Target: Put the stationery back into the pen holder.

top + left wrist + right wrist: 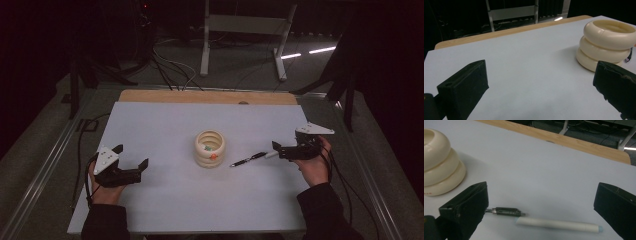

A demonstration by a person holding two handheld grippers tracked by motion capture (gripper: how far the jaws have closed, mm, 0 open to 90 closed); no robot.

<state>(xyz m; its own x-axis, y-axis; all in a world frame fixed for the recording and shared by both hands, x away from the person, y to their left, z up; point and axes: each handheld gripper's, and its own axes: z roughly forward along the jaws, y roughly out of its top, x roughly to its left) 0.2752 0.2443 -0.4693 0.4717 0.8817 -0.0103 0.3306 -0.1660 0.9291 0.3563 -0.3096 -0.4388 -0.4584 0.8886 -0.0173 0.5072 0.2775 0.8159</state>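
Observation:
A stack of three cream rings (210,148) stands at the middle of the white table top (165,125), with small green and orange bits inside it. To its right lie a black pen (248,159) and a short white stick (271,154). My right gripper (278,151) is open at the stick's right end. In the right gripper view the pen (505,211) and the white stick (559,225) lie on the table between its wide jaws, and the rings (439,162) sit at far left. My left gripper (132,156) stands open left of the rings (606,42), holding nothing.
A wooden strip (207,96) runs along the table's far edge. Beyond it are a white desk frame (245,35) and cables on a dark floor. Metal rails (45,165) flank the table on both sides.

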